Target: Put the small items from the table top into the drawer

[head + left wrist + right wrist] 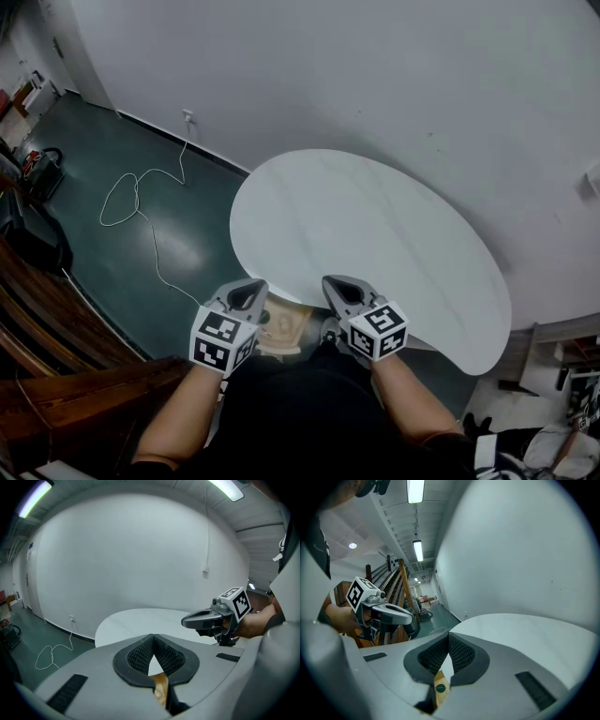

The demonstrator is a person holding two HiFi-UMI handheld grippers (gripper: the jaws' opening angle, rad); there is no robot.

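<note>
The white oval table top [375, 234] lies in front of me, and I see no small items on it. Below its near edge a tan wooden drawer [286, 330] shows between the two grippers. What is inside it I cannot make out. My left gripper [249, 289] is at the table's near edge, shut, with nothing between its pads [140, 656]. My right gripper [339, 283] is beside it, also shut and empty. Each gripper view shows the other gripper level with it: the right gripper [188, 620] and the left gripper [410, 618]. A tan piece with a green dot [440, 687] shows under the right jaws.
A white wall stands close behind the table. A white cable [131, 199] loops over the green floor from a wall socket [187, 118]. Dark wooden furniture [56, 323] and a black bag [36, 242] fill the left. Clutter [562, 412] lies at the lower right.
</note>
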